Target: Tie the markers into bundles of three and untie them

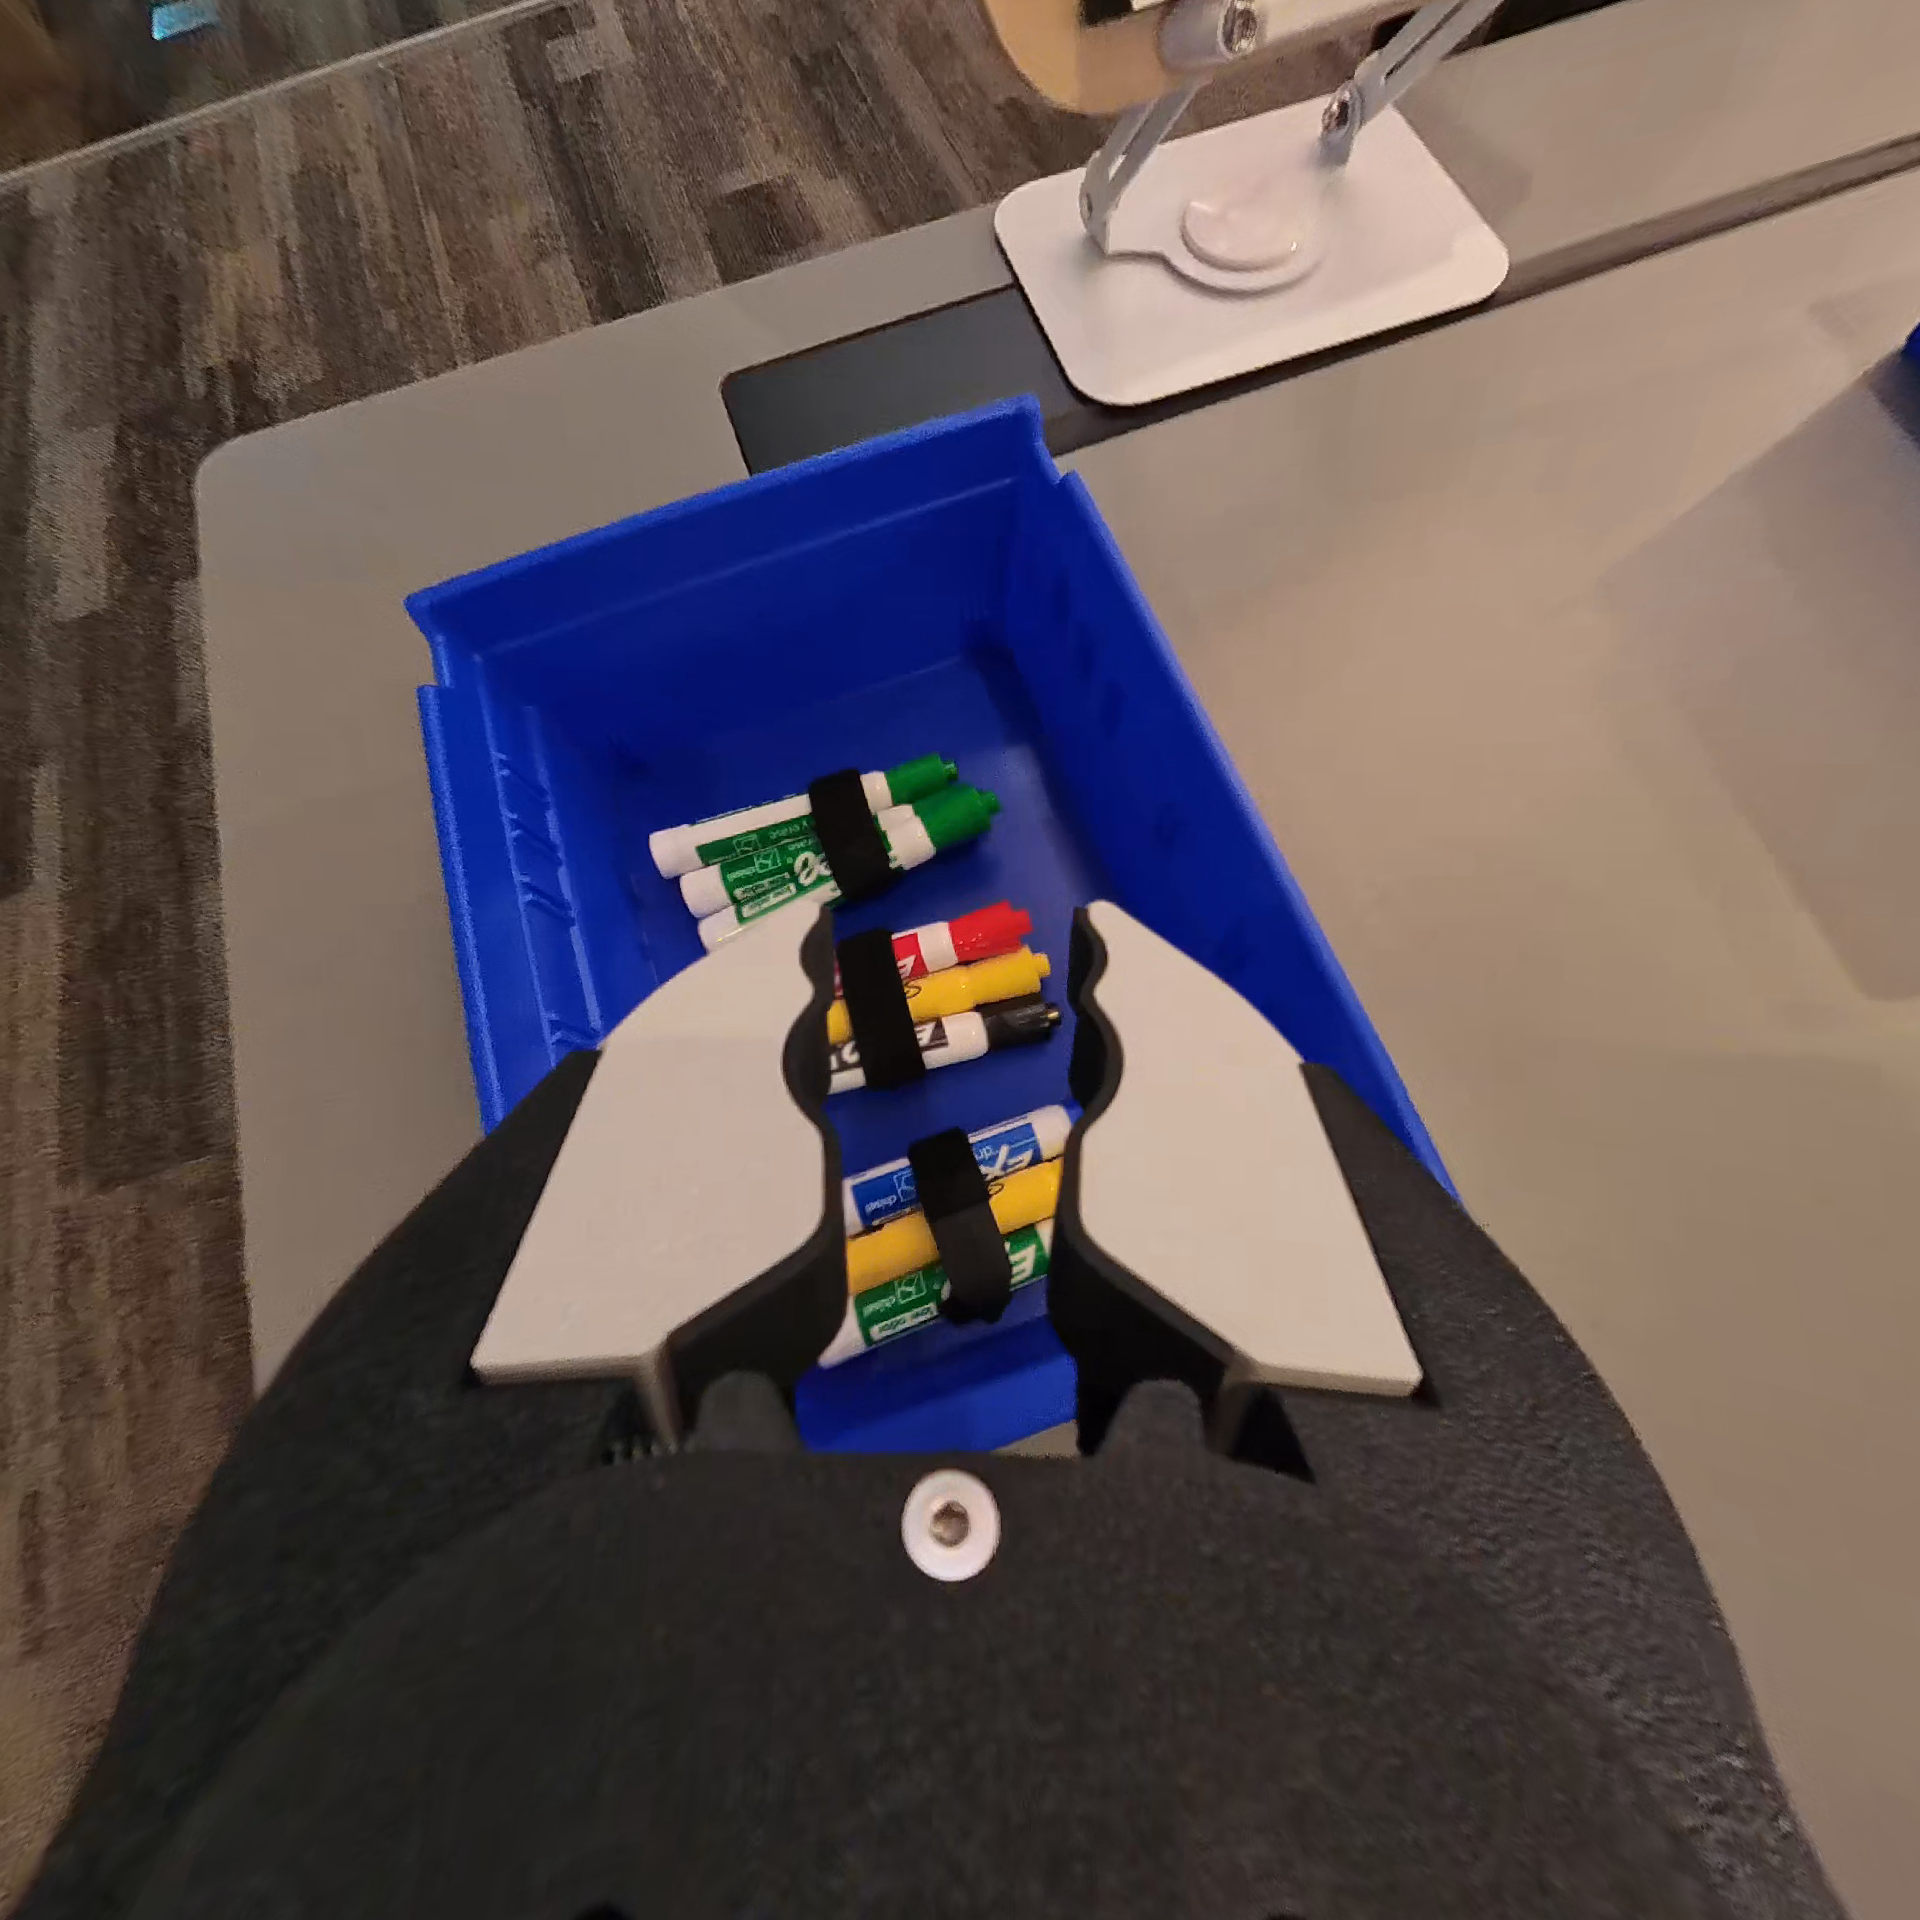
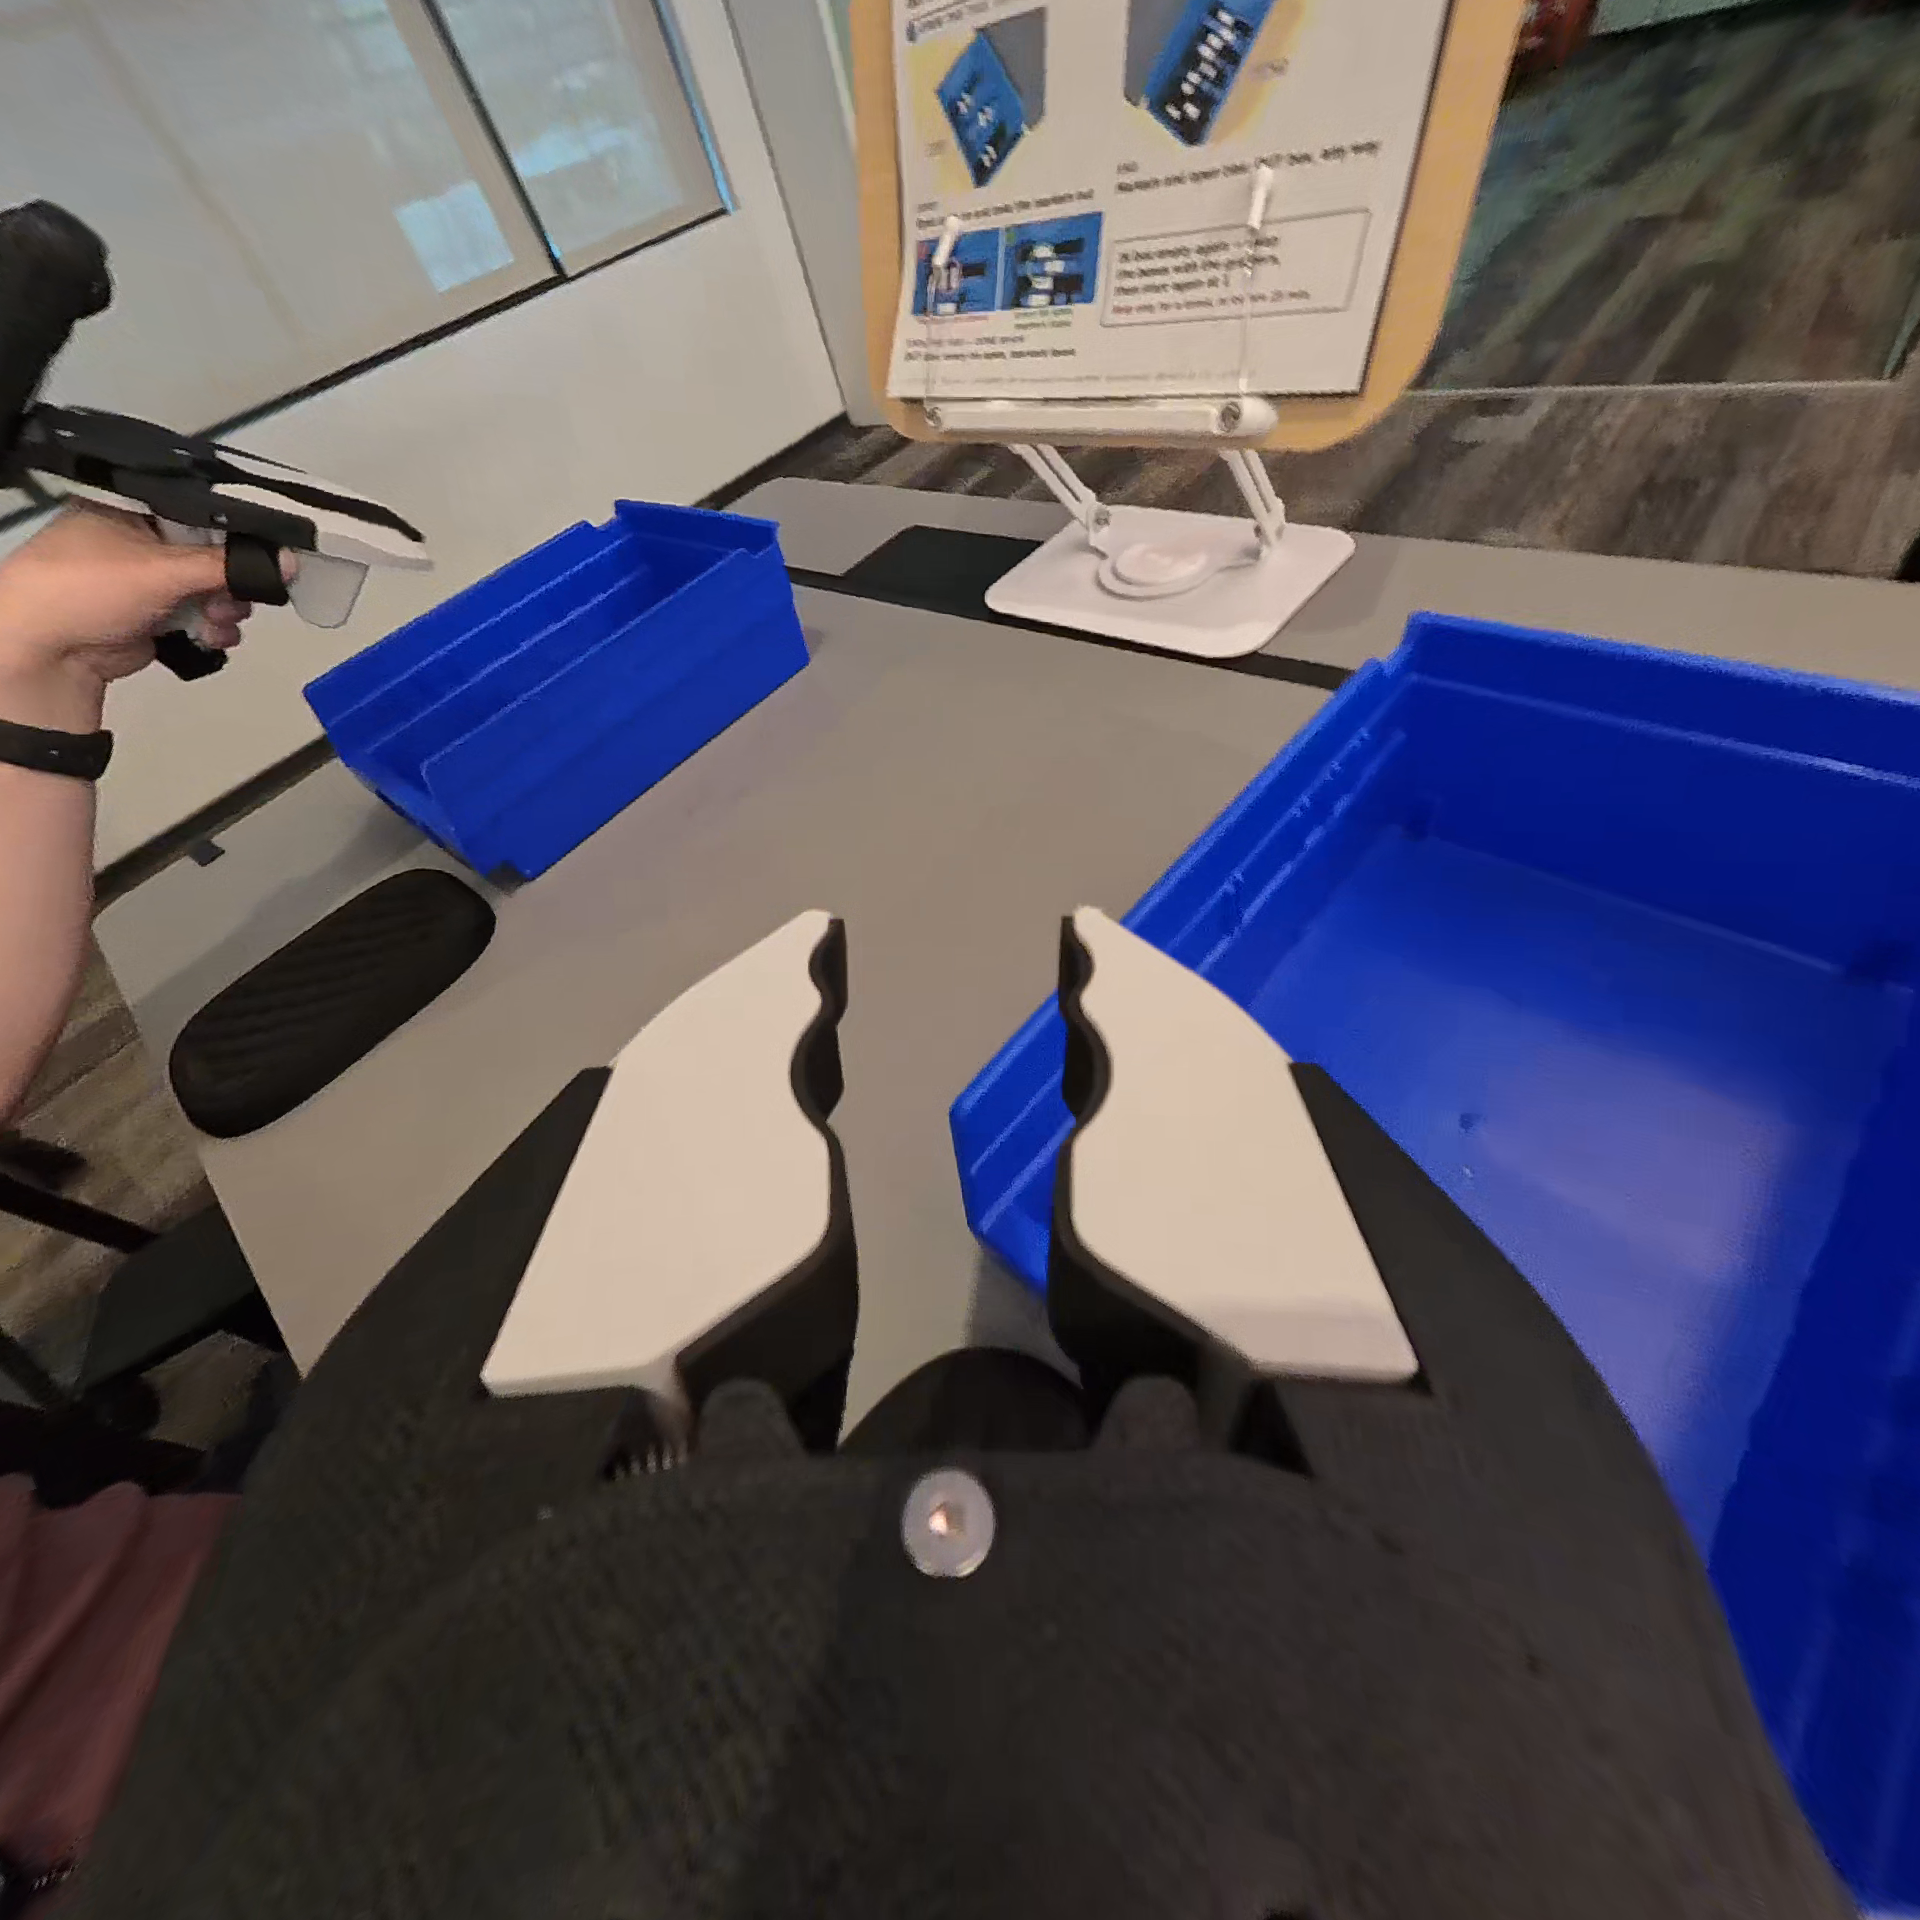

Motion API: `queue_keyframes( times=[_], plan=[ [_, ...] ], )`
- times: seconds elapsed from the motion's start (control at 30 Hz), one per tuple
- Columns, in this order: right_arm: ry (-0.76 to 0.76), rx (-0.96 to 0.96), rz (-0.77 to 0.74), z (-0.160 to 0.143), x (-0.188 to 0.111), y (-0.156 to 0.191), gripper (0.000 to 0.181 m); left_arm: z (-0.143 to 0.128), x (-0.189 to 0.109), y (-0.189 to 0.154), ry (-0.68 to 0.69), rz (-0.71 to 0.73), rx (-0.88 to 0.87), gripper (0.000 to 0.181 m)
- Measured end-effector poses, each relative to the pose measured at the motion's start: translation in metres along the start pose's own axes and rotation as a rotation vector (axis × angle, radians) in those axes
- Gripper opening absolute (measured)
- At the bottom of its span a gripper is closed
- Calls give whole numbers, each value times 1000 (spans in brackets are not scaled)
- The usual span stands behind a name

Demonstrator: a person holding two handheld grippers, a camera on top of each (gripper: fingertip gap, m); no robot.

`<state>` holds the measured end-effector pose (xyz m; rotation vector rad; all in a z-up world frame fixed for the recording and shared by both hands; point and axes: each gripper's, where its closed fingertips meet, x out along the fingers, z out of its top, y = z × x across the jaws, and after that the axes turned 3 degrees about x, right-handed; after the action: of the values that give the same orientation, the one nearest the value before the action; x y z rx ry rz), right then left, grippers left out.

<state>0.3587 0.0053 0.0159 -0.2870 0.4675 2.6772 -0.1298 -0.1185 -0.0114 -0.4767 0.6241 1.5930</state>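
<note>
Both jaws stand parted, gripping nothing: the left gripper (image 1: pixel 951 920) hangs over a blue bin (image 1: pixel 1143 665), the right gripper (image 2: pixel 945 925) over the grey table (image 2: pixel 914 790) beside an empty blue bin (image 2: pixel 1558 1039). Patterned carpet and a glass wall surround the table. Three strapped marker bundles (image 1: pixel 935 997) lie crosswise in the left bin, caps mostly rightward. Only the right wrist view shows the instruction sheet on its stand (image 2: pixel 1143 208), a chair armrest (image 2: pixel 332 997) and the person's hand (image 2: pixel 104 613).

I saw three bundles (image 1: pixel 940 1023) in a row inside the left bin (image 1: pixel 1101 644), stand (image 2: pixel 1169 582) behind on the table (image 2: pixel 935 790), empty bin (image 2: pixel 1558 1039) right.
</note>
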Motion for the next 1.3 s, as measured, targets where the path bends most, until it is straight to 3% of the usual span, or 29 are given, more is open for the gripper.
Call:
queue_keyframes(
  times=[0.17,0.47,0.57,0.7,0.93,1.3],
  plan=[
    [30,-37,-97,-16,-16,-7,41,9,5,-4,-30,-15,1,44],
    [105,-115,-178,-13,-47,5,36,59,-2,-4,-194,49,-17,44],
    [107,-139,-214,-8,-49,8,44,59,8,-19,-199,-33,-36,44],
    [83,-176,-193,-3,-43,18,48,63,6,-21,-233,-34,-26,46],
    [77,-175,-209,4,-41,20,41,63,-4,-16,-278,-31,8,51],
    [-79,-154,-146,21,-43,-8,46,50,-51,-29,-395,-124,152,51]
  ],
)
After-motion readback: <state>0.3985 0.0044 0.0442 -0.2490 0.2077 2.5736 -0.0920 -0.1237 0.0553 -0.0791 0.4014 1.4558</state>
